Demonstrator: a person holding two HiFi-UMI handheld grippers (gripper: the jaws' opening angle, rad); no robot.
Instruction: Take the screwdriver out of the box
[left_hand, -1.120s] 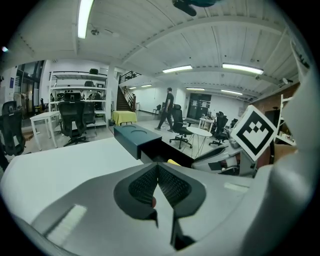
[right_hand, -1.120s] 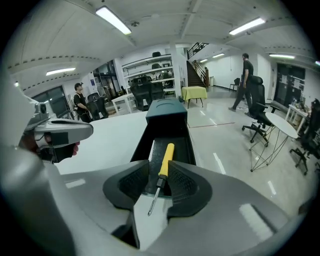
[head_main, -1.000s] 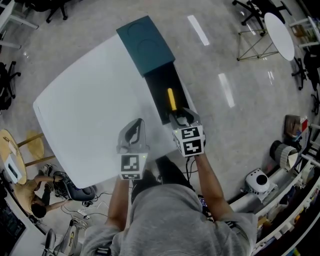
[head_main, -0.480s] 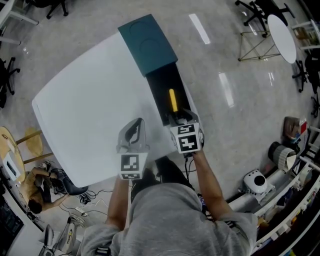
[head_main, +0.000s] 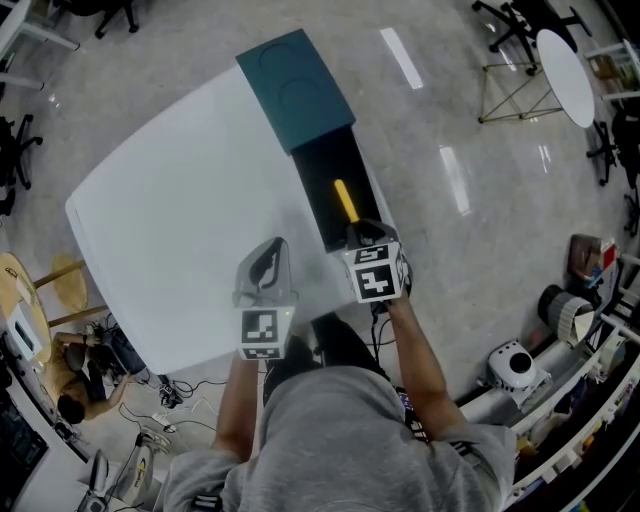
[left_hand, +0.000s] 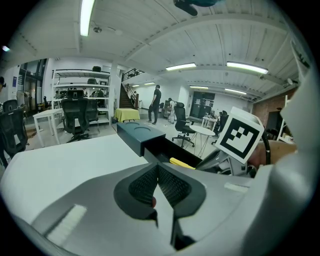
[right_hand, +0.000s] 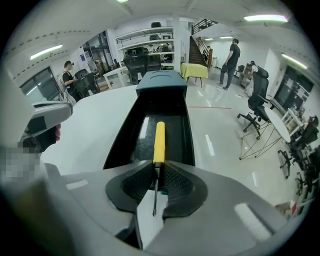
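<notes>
In box (head_main: 318, 178), screwdriver (head_main: 343, 198) lengthwise, tip nearward

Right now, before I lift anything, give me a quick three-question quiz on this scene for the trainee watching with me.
1. True or false: the screwdriver already lies outside the box.
2. Multiple choice: the screwdriver's handle is A) red, B) yellow, C) blue.
3. Short answer: which gripper has the screwdriver's metal shaft between its jaws?

Key
1. False: it lies in the box's open black drawer.
2. B.
3. The right gripper. Its jaws are closing, with the shaft between the pads. The left gripper hangs over the white table, its jaws together on nothing.
</notes>
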